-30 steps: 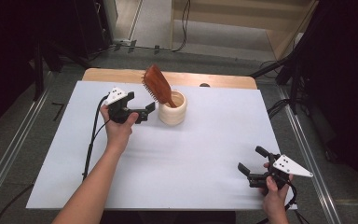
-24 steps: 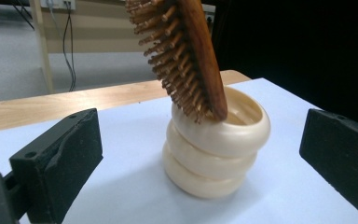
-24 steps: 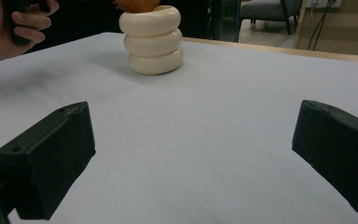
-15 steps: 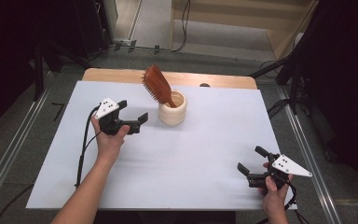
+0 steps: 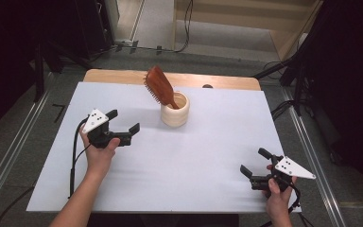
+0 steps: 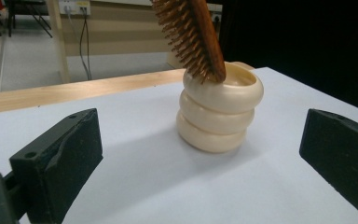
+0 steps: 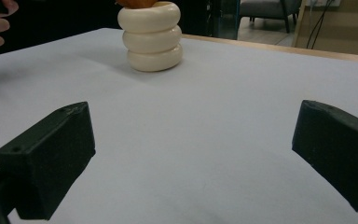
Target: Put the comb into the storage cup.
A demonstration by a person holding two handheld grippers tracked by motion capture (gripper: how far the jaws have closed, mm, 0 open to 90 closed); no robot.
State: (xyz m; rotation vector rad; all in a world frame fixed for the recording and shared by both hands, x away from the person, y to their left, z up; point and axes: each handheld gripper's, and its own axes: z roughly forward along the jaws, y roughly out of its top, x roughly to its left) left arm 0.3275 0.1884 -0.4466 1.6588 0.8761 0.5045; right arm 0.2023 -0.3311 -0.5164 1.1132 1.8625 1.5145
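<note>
Hairbrush [image 5: 159, 87]: a reddish-brown wooden paddle brush, handle down inside the holder, head leaning up and toward the far left, bristles facing left in the high view
Holder [image 5: 175, 109]: cream cup shaped like three stacked rings, upright on the far middle of the worktop; the brush rests against its rim
Left tool [image 5: 123, 127]: jaws spread wide, holding nothing, near the holder on its left and apart from it; in the left gripper view the holder [image 6: 219, 113] and brush [image 6: 190, 36] sit between the two jaws, farther off
Right tool [image 5: 256, 163]: jaws also wide and empty, low at the near right corner, well apart from the holder [image 7: 152, 35]
Step in hand: judged as the brush sitting placed in the cup with the left tool clear of it
Doing it well: keep the open jaws away from the leaning head, since a nudge could tip the brush or the light cup; move level along the sheet, not upward through the bristles
Worktop [image 5: 208, 156]: pale blue-white sheet over a wooden top, a strip of wood showing at the far edge
Room: grey floor with metal rails at both sides, cables trailing, dark curtains left and right, light wooden furniture beyond
</note>
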